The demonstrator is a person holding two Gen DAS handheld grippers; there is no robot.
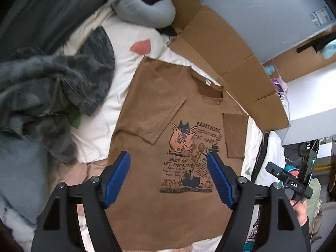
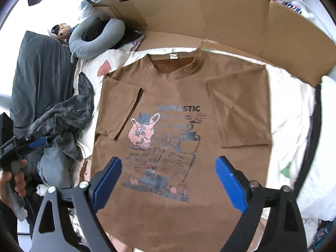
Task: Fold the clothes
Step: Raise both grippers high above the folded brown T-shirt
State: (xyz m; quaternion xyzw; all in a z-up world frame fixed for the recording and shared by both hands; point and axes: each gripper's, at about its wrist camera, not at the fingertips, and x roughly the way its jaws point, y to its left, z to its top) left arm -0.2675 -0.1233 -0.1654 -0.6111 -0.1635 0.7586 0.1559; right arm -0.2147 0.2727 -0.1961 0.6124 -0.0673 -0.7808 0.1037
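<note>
A brown T-shirt (image 1: 147, 109) with a cat print lies flat, front up, on a white bed cover; it also shows in the right wrist view (image 2: 184, 88). Both sleeves are folded inward onto the chest. My left gripper (image 1: 168, 157) is open and empty, held above the shirt's lower half. My right gripper (image 2: 168, 163) is open and empty, also above the lower half over the print. The right gripper shows in the left wrist view (image 1: 294, 180) off the shirt's right edge, and the left gripper shows in the right wrist view (image 2: 31, 142) off the shirt's left side.
A pile of dark grey camouflage clothes (image 1: 52, 88) lies left of the shirt, also in the right wrist view (image 2: 67, 121). A flattened cardboard box (image 2: 210, 21) lies beyond the collar. A grey neck pillow (image 2: 94, 40) and a dark pillow (image 2: 42, 73) are at the far left.
</note>
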